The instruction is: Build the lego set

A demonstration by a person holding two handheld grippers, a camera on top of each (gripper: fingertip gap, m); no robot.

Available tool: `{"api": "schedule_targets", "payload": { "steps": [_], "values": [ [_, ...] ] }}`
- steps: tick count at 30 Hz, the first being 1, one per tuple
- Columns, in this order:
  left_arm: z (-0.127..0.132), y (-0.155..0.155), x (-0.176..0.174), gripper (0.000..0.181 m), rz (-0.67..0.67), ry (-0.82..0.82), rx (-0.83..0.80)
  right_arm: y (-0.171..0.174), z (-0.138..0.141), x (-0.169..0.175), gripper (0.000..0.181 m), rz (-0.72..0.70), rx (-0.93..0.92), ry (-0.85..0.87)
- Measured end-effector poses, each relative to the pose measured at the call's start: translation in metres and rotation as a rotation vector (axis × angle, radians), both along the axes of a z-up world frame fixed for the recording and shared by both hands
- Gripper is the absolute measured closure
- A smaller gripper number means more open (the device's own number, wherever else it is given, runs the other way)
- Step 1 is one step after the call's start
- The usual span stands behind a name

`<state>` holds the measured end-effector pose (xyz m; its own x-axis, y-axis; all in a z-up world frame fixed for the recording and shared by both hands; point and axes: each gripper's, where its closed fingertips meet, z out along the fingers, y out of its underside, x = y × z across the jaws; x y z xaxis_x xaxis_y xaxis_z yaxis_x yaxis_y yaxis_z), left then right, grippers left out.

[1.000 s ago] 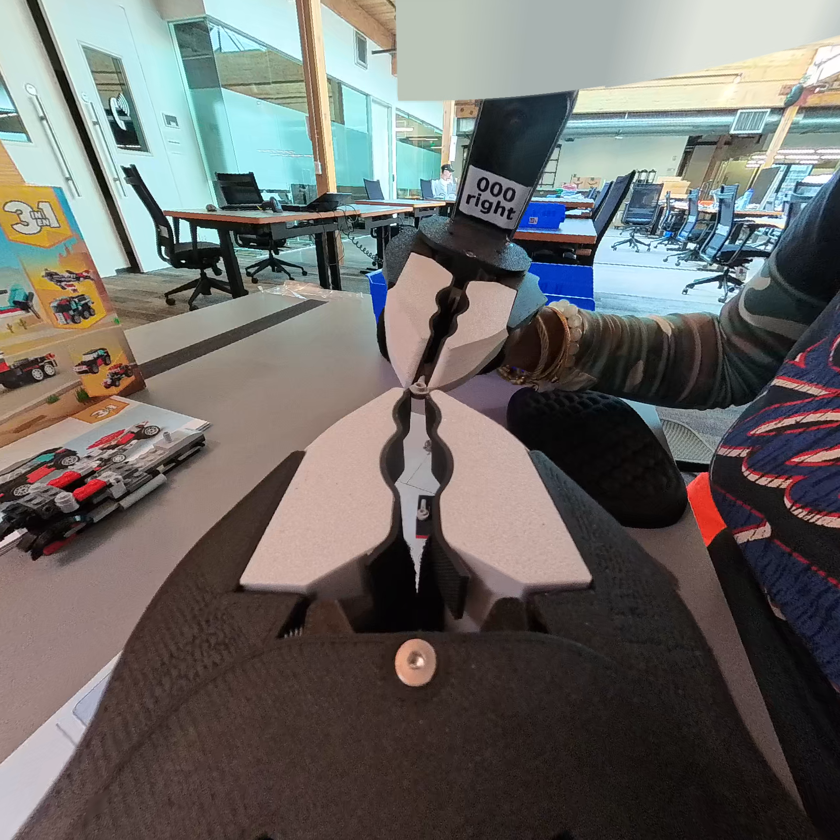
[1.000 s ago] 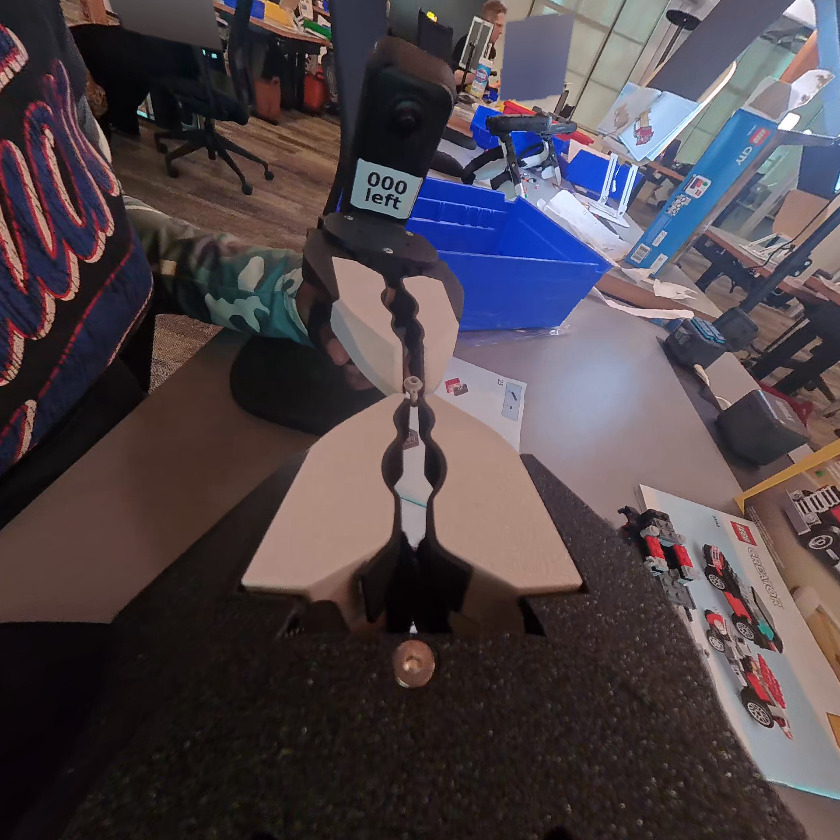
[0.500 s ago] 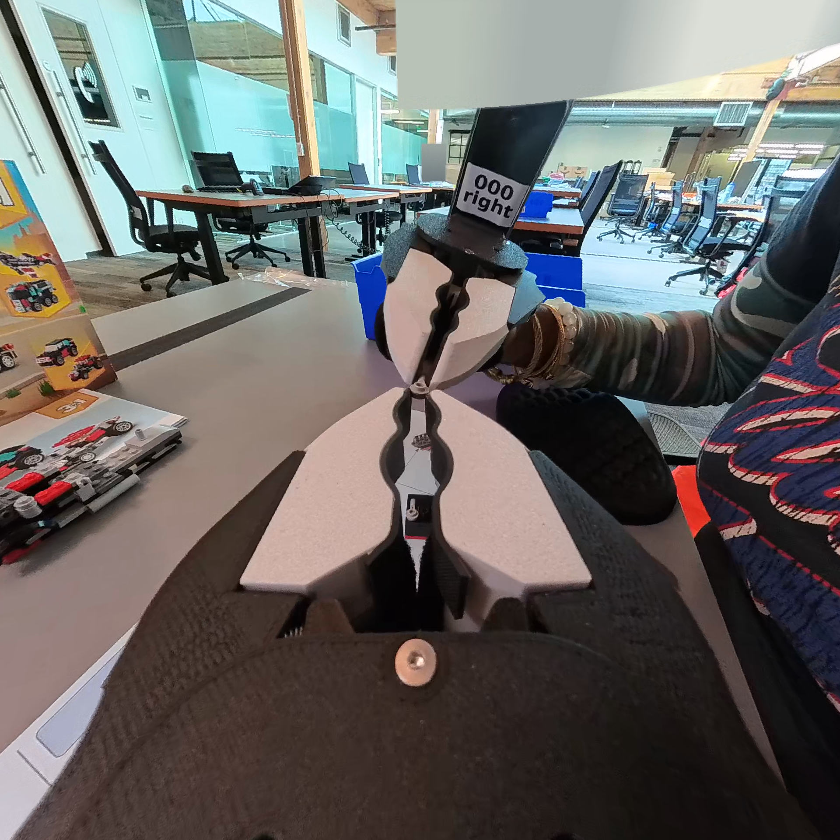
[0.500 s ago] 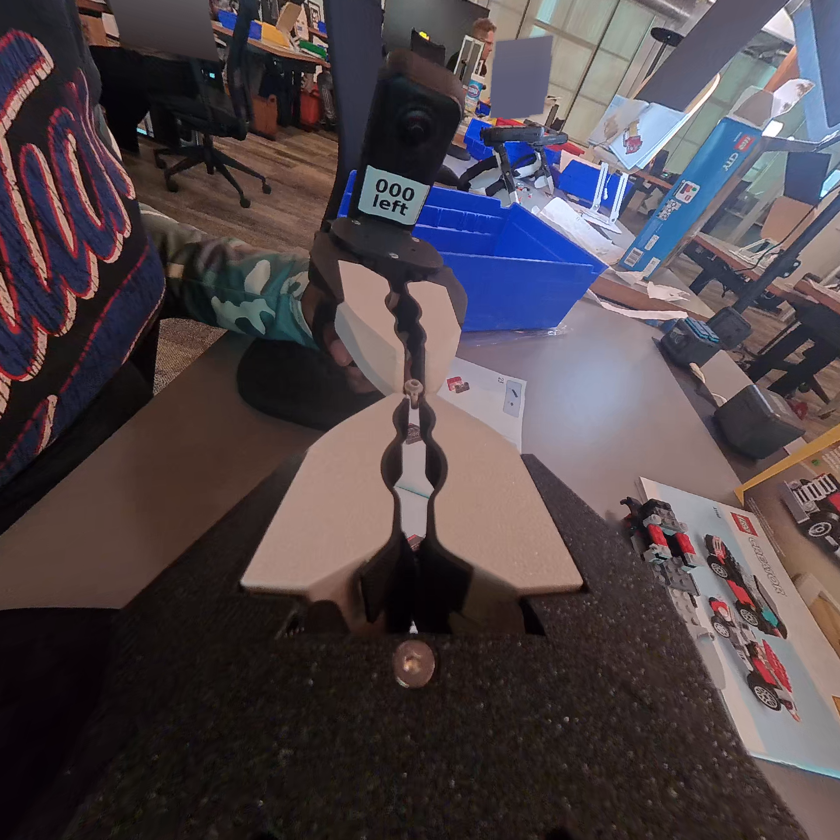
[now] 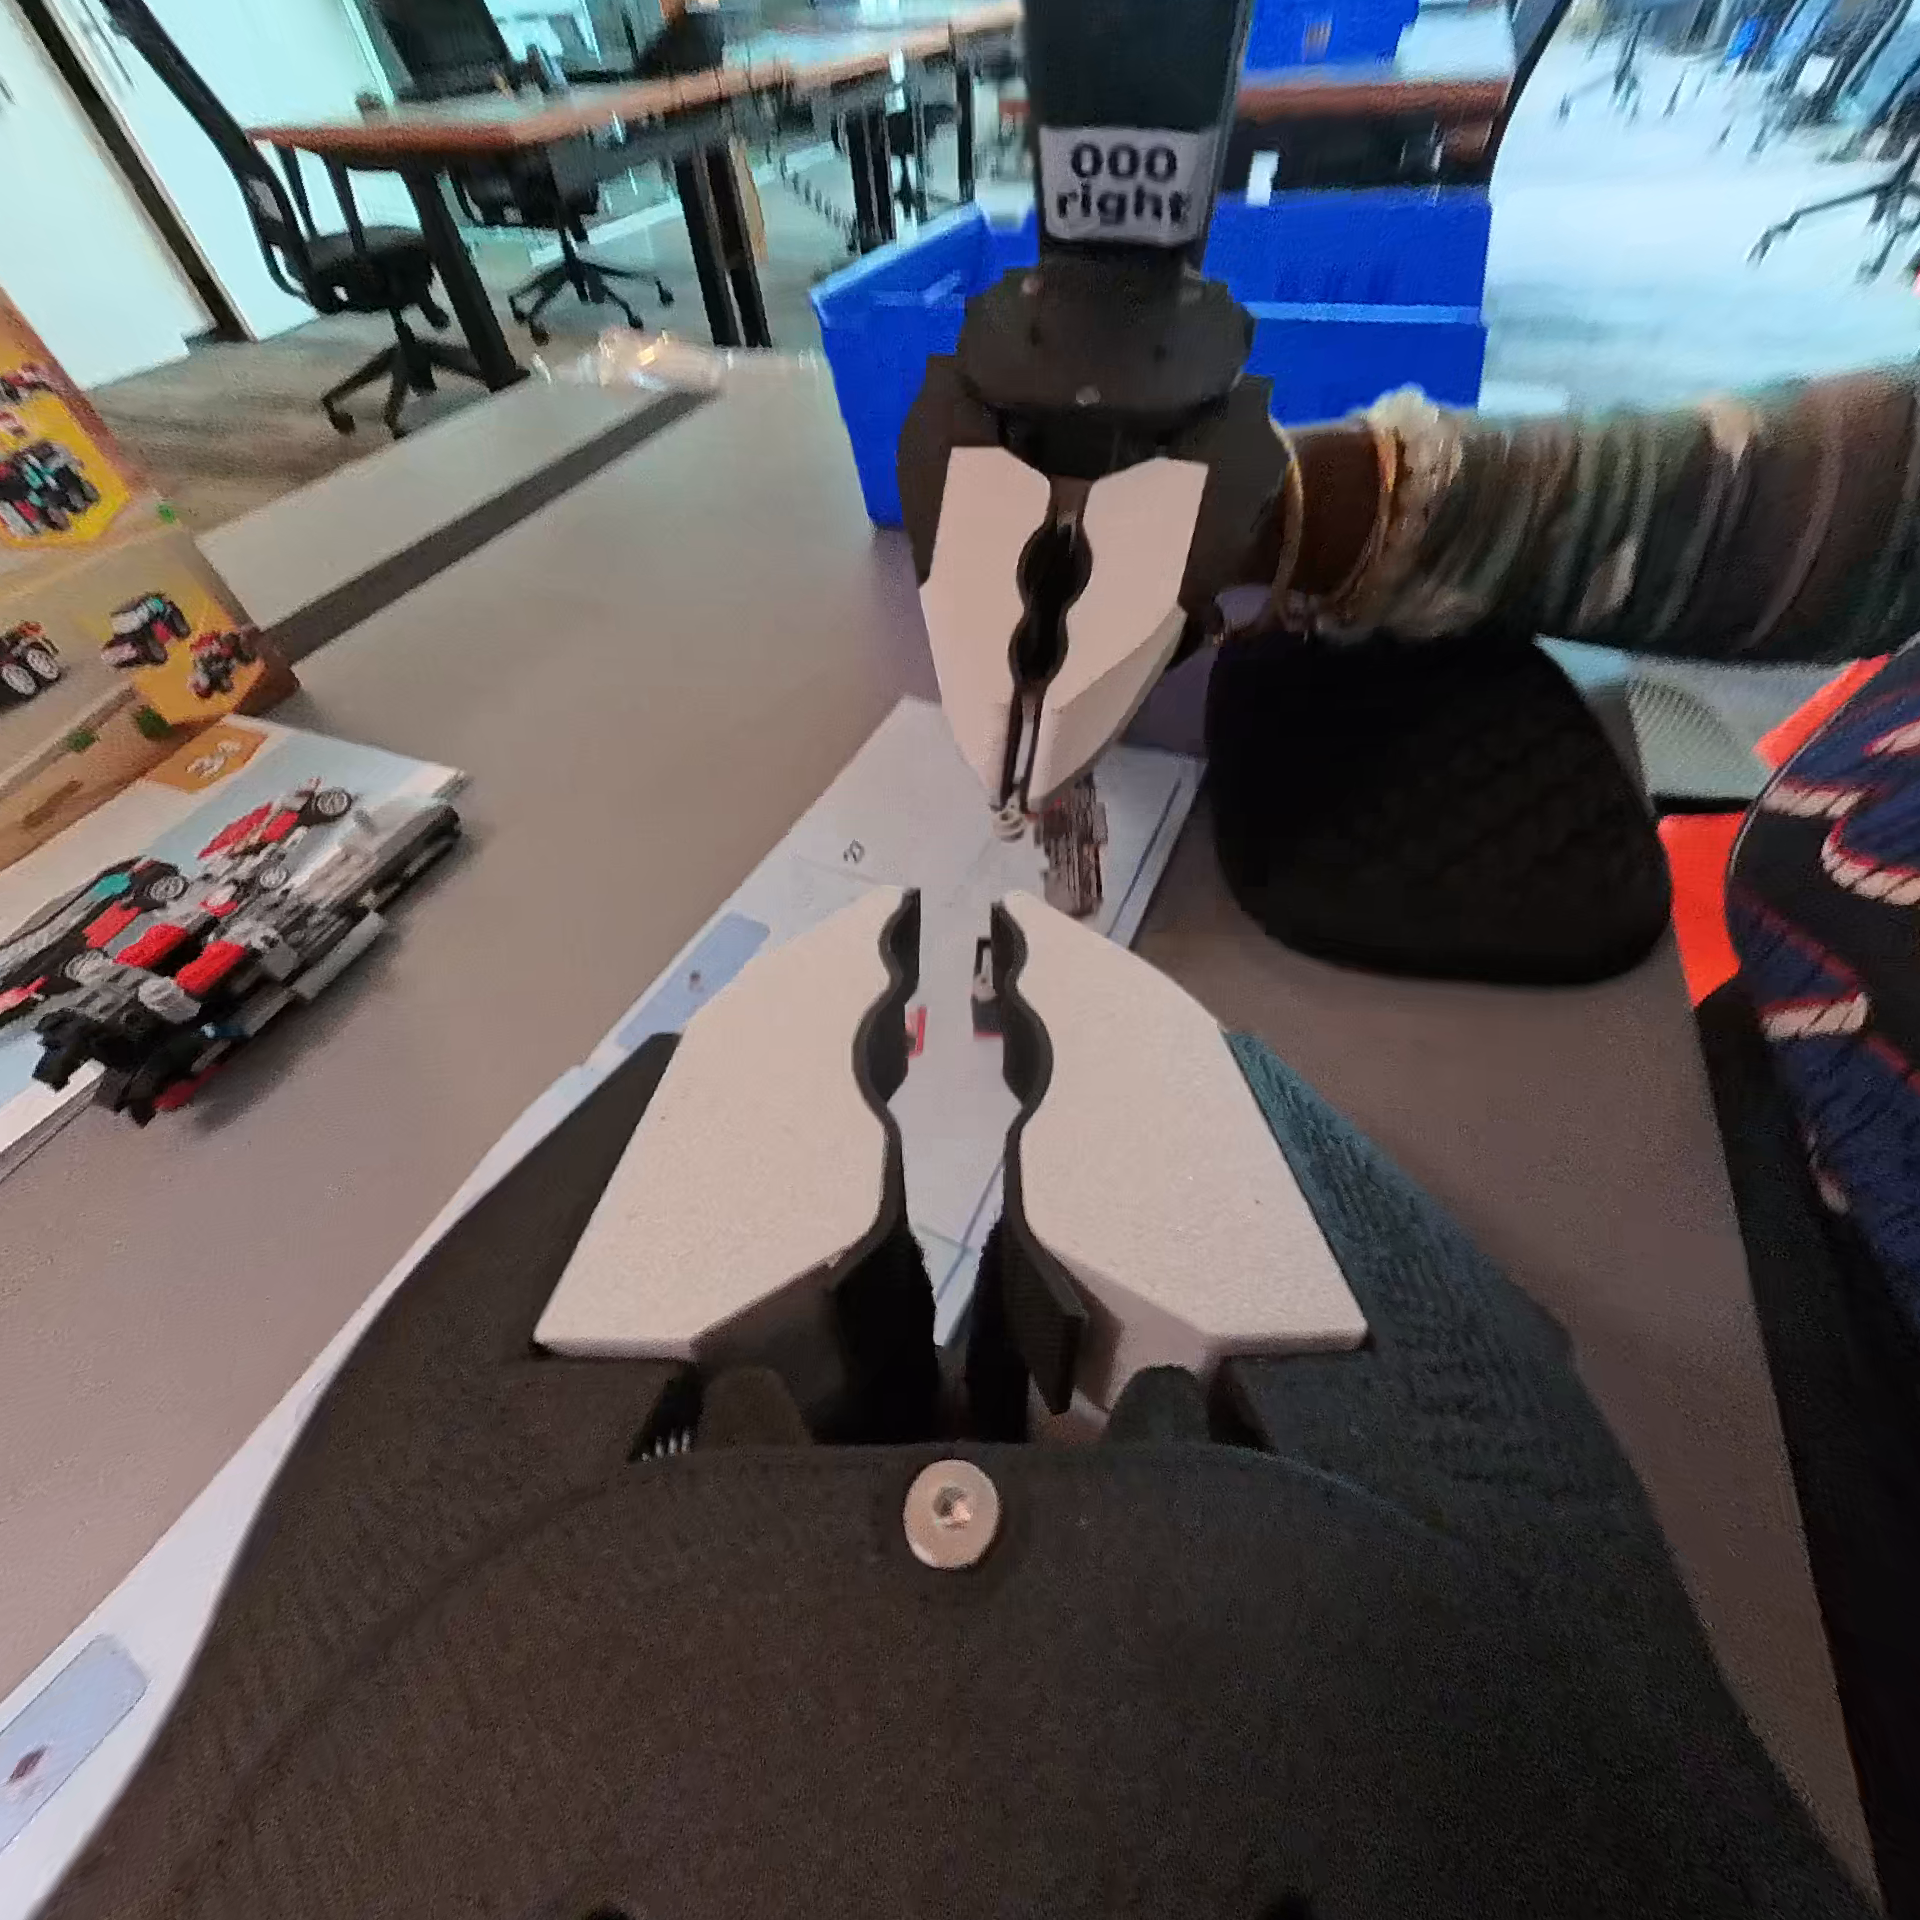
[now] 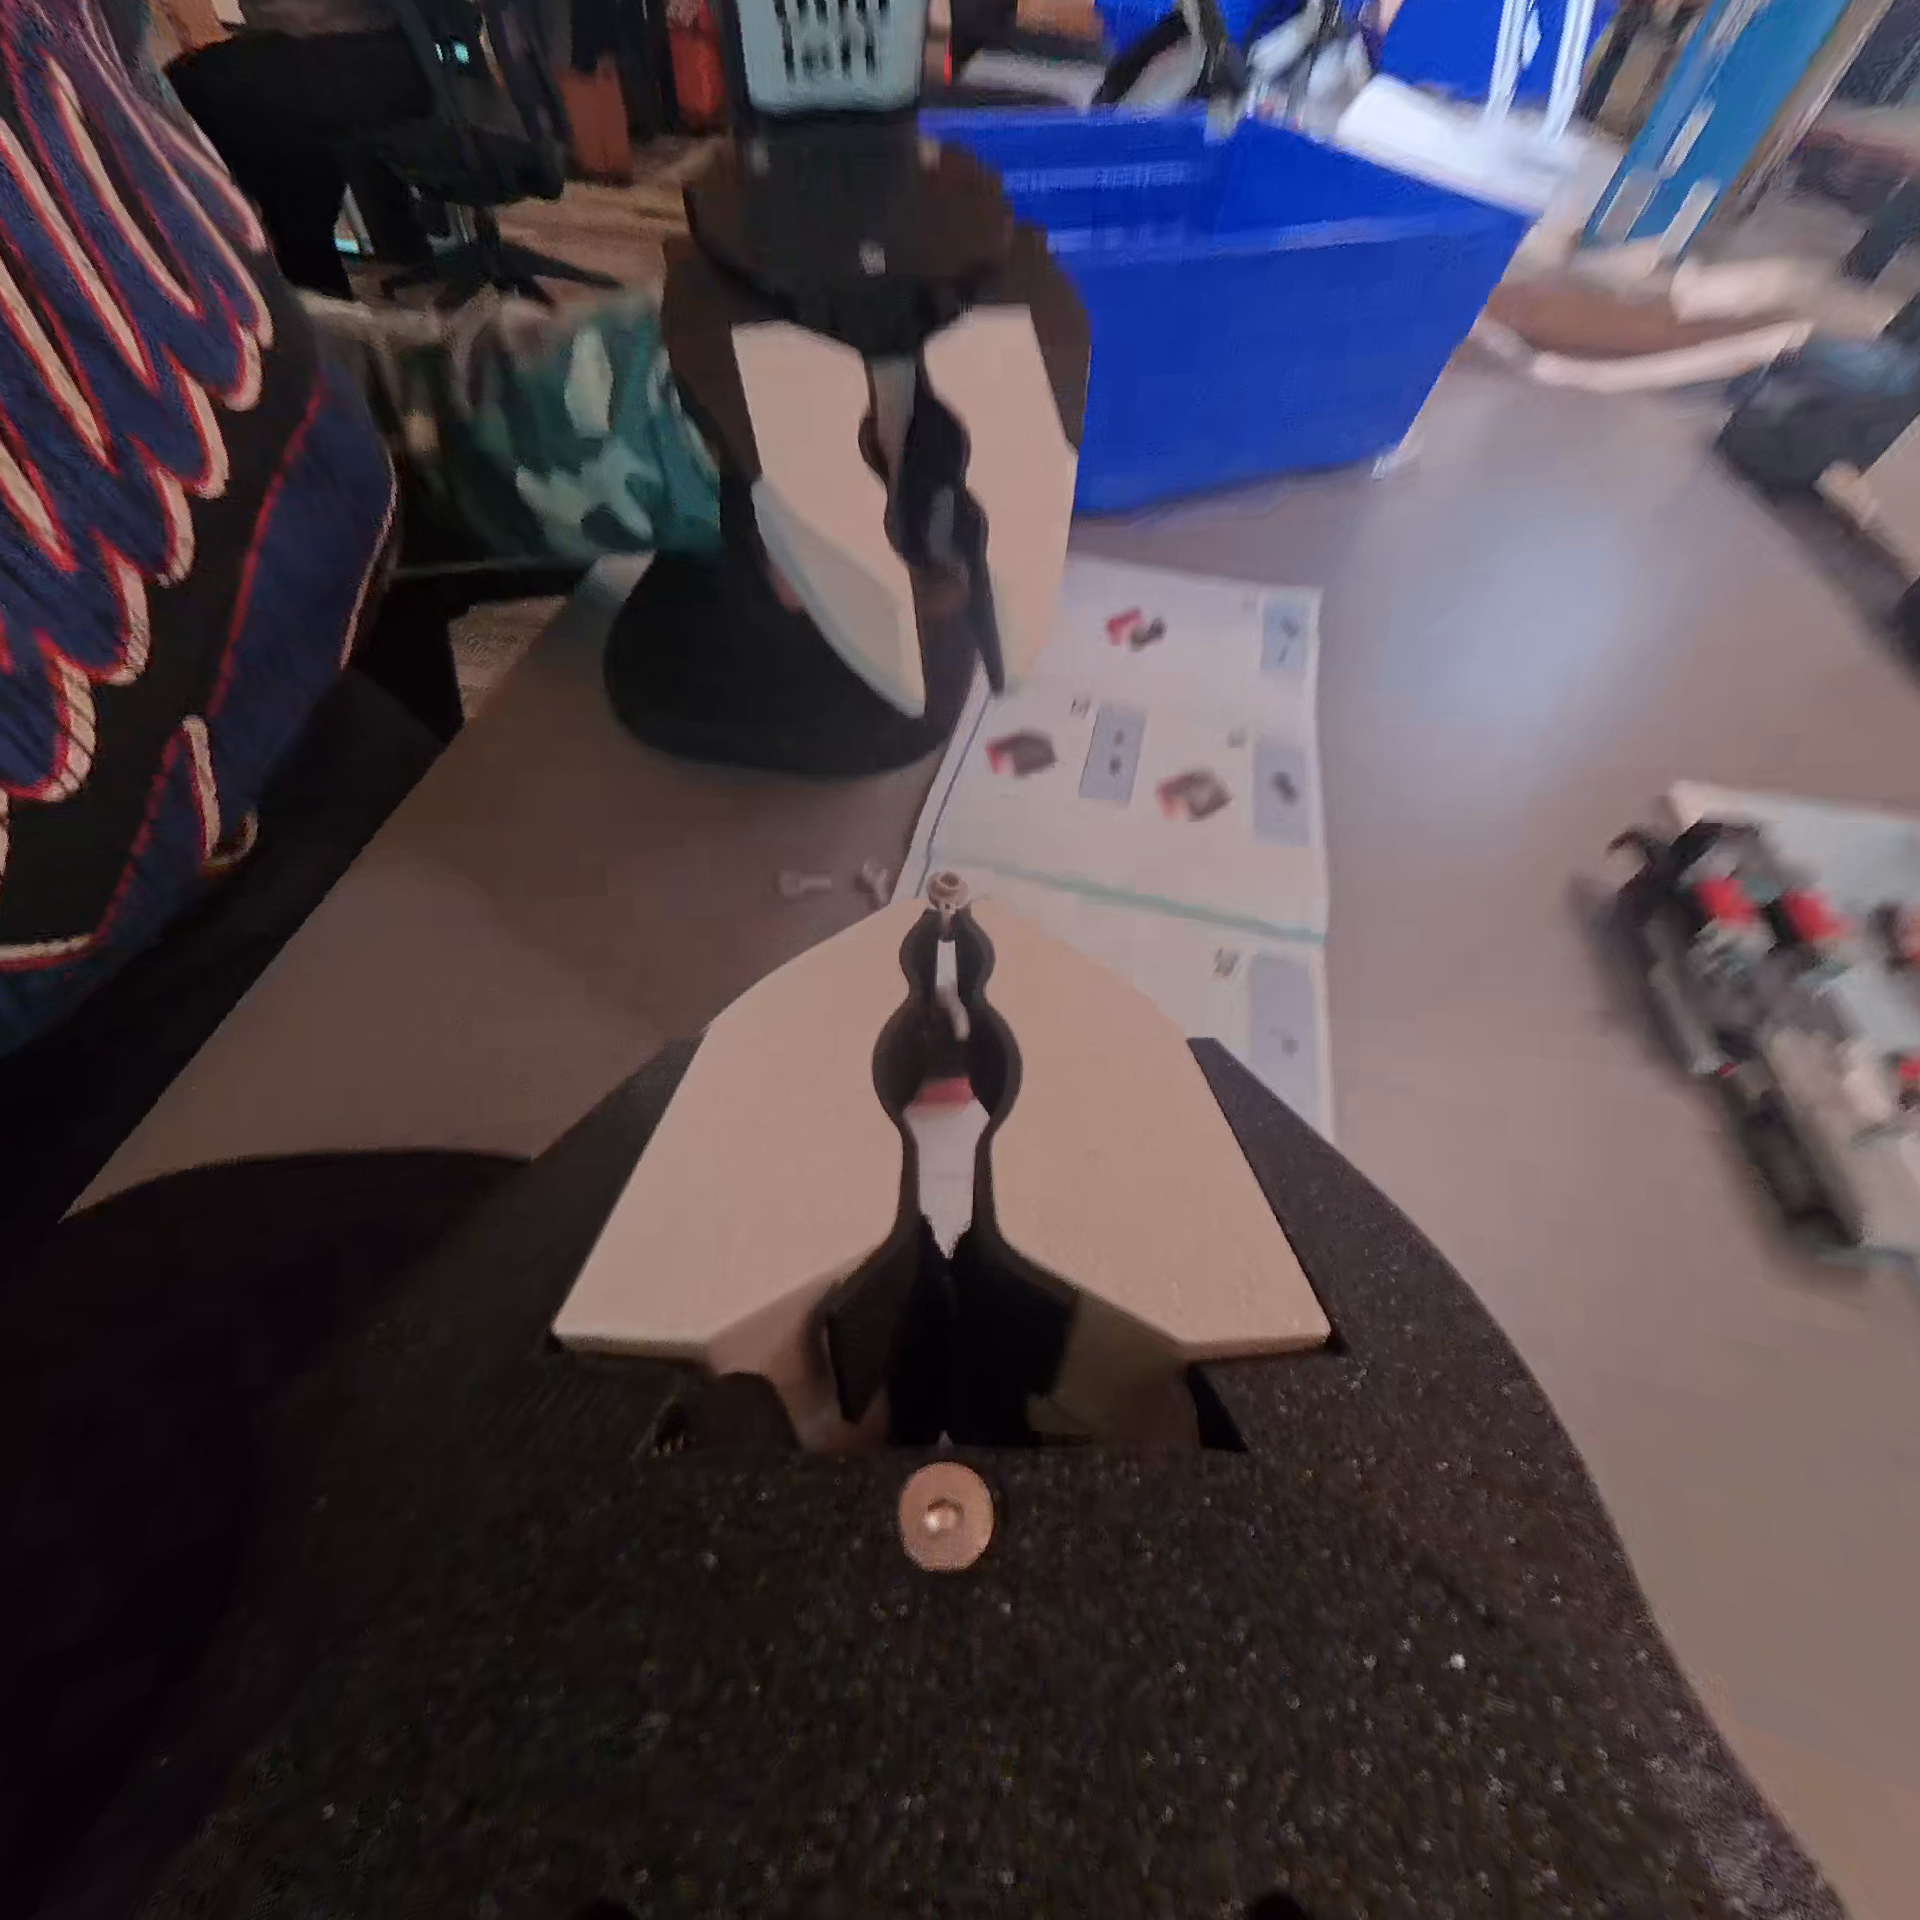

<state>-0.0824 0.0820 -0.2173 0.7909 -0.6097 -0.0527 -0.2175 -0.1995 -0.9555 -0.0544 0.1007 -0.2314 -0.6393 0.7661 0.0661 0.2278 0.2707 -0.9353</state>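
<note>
The left gripper (image 5: 956, 909) points forward over the table with its pale fingers (image 5: 758, 1122) parted by a narrow gap, nothing between them. Facing it and just apart, the right gripper (image 5: 1013, 816) tilts steeply down, its tips pinched together on a tiny grey piece (image 6: 948, 891). A hand in a camouflage sleeve (image 5: 1621, 540) with bracelets at the wrist holds the right gripper from behind.

White printed label on right gripper (image 5: 1013, 821), wording withheld; box (image 5: 94, 582) w/ print
</note>
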Motion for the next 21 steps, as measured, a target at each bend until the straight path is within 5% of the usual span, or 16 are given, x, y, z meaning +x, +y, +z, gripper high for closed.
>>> {"api": "schedule_targets", "payload": {
  "steps": [9, 21],
  "values": [
    [-0.030, -0.008, 0.020, 0.181, -0.088, 0.125, -0.204, -0.004, -0.042, 0.002, 0.178, 0.030, 0.069, -0.200],
    [-0.049, 0.012, 0.026, 0.181, -0.063, 0.225, -0.249, -0.003, -0.047, -0.001, 0.178, 0.040, 0.069, -0.222]
  ]
}}
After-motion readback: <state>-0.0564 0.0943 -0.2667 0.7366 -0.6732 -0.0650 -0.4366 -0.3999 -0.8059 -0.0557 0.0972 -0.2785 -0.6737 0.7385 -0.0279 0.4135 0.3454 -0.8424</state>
